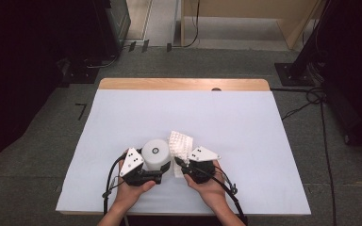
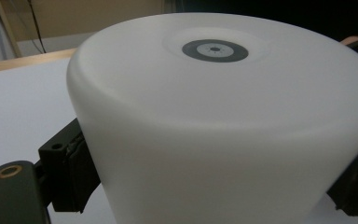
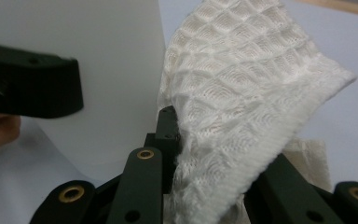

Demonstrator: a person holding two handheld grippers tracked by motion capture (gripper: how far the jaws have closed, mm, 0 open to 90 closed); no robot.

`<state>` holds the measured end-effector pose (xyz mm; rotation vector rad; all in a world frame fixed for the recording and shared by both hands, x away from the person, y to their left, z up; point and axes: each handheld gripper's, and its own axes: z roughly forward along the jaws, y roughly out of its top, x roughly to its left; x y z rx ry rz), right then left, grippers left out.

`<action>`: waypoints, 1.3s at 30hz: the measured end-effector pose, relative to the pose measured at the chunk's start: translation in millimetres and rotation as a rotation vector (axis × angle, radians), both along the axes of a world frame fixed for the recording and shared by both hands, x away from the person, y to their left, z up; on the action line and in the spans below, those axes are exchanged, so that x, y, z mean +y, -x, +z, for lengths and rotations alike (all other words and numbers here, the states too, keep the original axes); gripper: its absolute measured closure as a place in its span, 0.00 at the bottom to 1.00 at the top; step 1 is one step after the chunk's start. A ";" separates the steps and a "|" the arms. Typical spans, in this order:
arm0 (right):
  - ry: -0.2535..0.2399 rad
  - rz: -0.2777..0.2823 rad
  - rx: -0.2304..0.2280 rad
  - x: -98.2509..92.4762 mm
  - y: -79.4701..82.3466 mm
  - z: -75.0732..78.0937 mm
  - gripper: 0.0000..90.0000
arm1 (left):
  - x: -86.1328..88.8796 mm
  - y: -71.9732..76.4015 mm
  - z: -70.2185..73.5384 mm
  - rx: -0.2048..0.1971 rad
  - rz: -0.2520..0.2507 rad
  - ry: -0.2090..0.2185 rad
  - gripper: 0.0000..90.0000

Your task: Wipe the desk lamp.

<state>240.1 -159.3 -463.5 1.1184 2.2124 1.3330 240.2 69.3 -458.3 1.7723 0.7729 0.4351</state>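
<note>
The desk (image 1: pixel 245 127), under its white cover, carries everything near my edge. My left gripper (image 2: pixel 214 186) is clamped around a white cup-like cylinder (image 2: pixel 223 121) standing mouth-down; its lower rim is cut off in the left gripper view. My right gripper (image 3: pixel 214 154) pinches a white waffle-weave cloth (image 3: pixel 242 93) just beside the cylinder; the cloth hides the jaw tips.
</note>
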 end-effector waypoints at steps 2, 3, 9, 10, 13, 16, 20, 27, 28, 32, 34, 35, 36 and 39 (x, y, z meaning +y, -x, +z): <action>-0.002 -0.001 -0.001 -0.7 -0.8 0.2 0.82 | -1.7 -1.2 -3.1 0.001 -0.006 -0.023 0.09; -0.012 0.000 -0.013 -2.1 -0.4 3.0 0.82 | -2.8 -1.3 -4.3 0.001 -0.006 -0.032 0.10; -0.065 0.004 -0.097 -11.1 4.3 20.9 0.82 | -9.3 -0.3 -8.2 0.000 -0.022 -0.070 0.09; -0.063 0.005 -0.094 -11.6 4.0 20.3 0.82 | -9.4 -0.1 -7.7 -0.003 -0.021 -0.067 0.10; -0.034 0.007 -0.058 -9.0 1.2 11.1 0.82 | -8.0 1.1 -4.6 -0.014 -0.014 -0.047 0.09; 0.004 0.012 -0.017 -4.0 -2.0 -0.6 0.82 | -4.5 -0.6 -3.6 -0.019 0.006 -0.040 0.09; -0.005 0.004 -0.009 -7.1 -5.3 -2.1 0.82 | 1.6 -7.9 -10.2 -0.001 0.048 -0.043 0.09; -0.023 -0.023 -0.006 -14.4 -7.7 -1.5 0.82 | 2.8 -9.0 -16.5 -0.010 0.072 -0.082 0.09; -0.019 -0.021 -0.006 -14.9 -7.8 -2.2 0.82 | 2.3 -7.7 -16.3 -0.014 0.098 -0.075 0.08; -0.013 -0.025 -0.009 -16.0 -7.7 -3.5 0.82 | 0.5 -0.6 -9.4 -0.018 0.132 -0.054 0.01; -0.012 -0.032 -0.009 -17.5 -7.8 -3.0 0.81 | -3.7 5.3 -8.5 -0.033 0.194 -0.076 0.01; -0.017 -0.036 -0.008 -18.1 -8.1 -2.9 0.81 | -6.9 7.0 -9.5 -0.026 0.232 -0.089 0.02; -0.021 -0.038 -0.009 -18.6 -8.9 -3.3 0.81 | -9.4 7.1 -10.8 -0.015 0.248 -0.097 0.03; -0.013 -0.039 -0.003 -18.2 -9.4 -5.2 0.81 | -14.2 5.6 -14.1 0.009 0.256 -0.105 0.07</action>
